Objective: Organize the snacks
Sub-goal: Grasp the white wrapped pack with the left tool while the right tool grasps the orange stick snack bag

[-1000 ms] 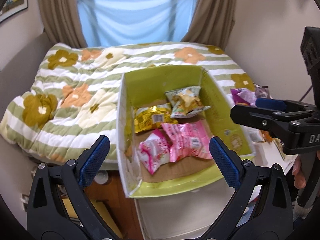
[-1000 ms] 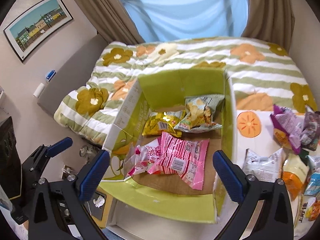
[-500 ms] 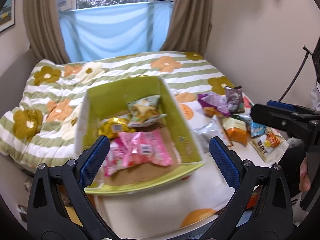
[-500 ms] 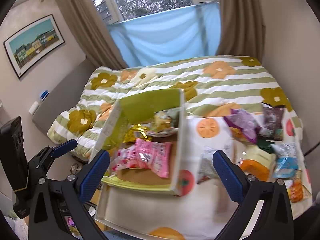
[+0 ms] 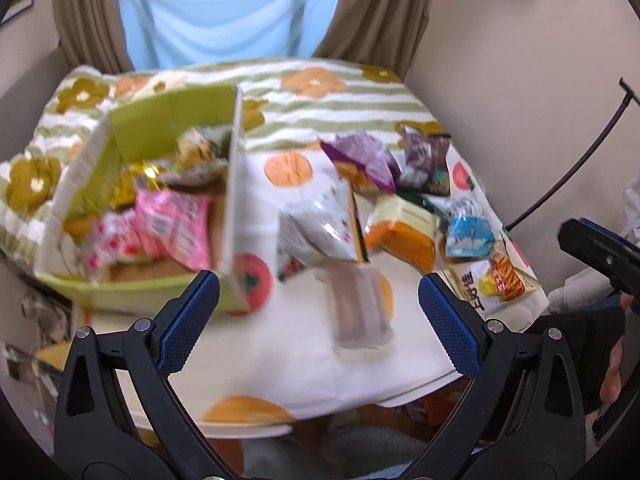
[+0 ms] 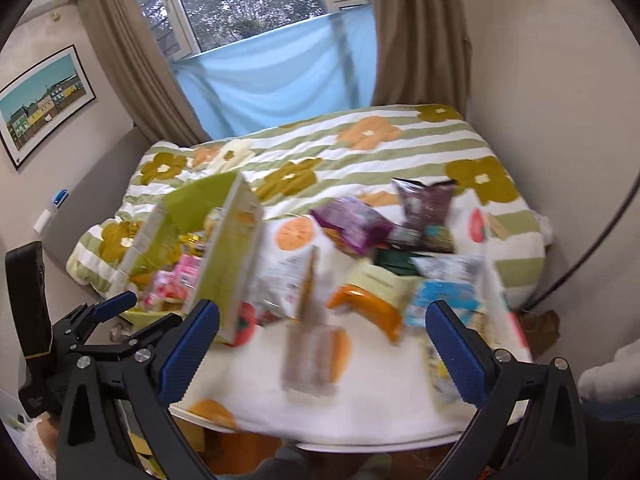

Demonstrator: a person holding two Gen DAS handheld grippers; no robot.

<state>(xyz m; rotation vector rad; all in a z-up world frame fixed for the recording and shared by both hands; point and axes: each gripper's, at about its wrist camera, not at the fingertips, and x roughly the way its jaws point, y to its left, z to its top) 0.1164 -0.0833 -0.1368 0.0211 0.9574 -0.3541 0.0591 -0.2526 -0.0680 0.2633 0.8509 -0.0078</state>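
Observation:
A green cardboard box (image 5: 168, 120) stands at the left of the table and holds pink packs (image 5: 176, 224), a gold pack (image 5: 132, 184) and a pale chips bag. Loose snacks lie to its right: a white bag (image 5: 320, 224), a purple bag (image 5: 364, 160), a dark bag (image 5: 424, 164), an orange-and-cream bag (image 5: 400, 228), a blue bag (image 5: 468, 232) and a yellow pack (image 5: 492, 284). A blurred greyish packet (image 5: 360, 312) lies nearest. My left gripper (image 5: 320, 320) is open and empty above the table's front. My right gripper (image 6: 320, 344) is open too, facing the same packet (image 6: 312, 360) and the box (image 6: 224, 264).
The table wears a white cloth with orange fruit prints (image 5: 320, 380). Behind it lies a bed with a striped floral quilt (image 5: 320, 92) under a window. A wall and a black cable (image 5: 580, 152) close the right side. A hand (image 5: 612, 372) shows at the right edge.
Both views have swung right, from over the box toward the loose snacks, and pulled back toward the table's front edge. Both grippers stayed open and empty.

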